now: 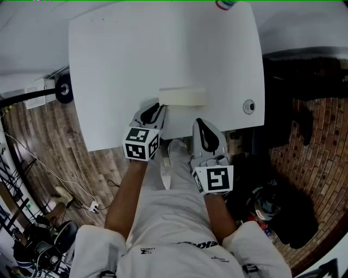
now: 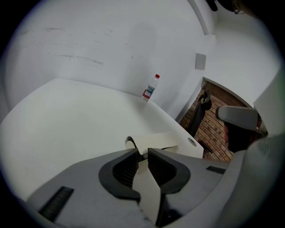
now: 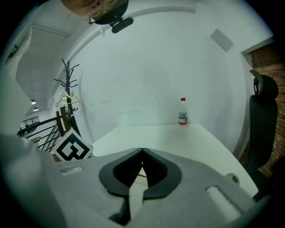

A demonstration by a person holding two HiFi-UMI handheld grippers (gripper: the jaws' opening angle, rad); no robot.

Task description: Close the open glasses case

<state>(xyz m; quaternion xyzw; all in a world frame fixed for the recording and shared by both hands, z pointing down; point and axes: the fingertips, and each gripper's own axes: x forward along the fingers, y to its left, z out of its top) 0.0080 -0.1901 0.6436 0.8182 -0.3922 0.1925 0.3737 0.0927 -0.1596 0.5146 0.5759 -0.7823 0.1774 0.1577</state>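
The cream glasses case (image 1: 182,96) lies near the front edge of the white table (image 1: 125,65). In the left gripper view the case (image 2: 156,140) sits just past the jaws, its near end showing a dark inside. My left gripper (image 1: 159,109) rests at the case's left end. A narrow gap stays between its pads (image 2: 141,156), and nothing is plainly pinched there. My right gripper (image 1: 199,122) hovers over the table's front edge, below and right of the case. Its tips meet (image 3: 141,153) with nothing between them.
A water bottle (image 1: 225,4) (image 2: 150,87) (image 3: 182,111) stands at the table's far edge. A round cable grommet (image 1: 248,106) sits in the table's right front corner. A dark office chair (image 3: 261,120) and a brick-patterned floor (image 1: 315,141) lie to the right.
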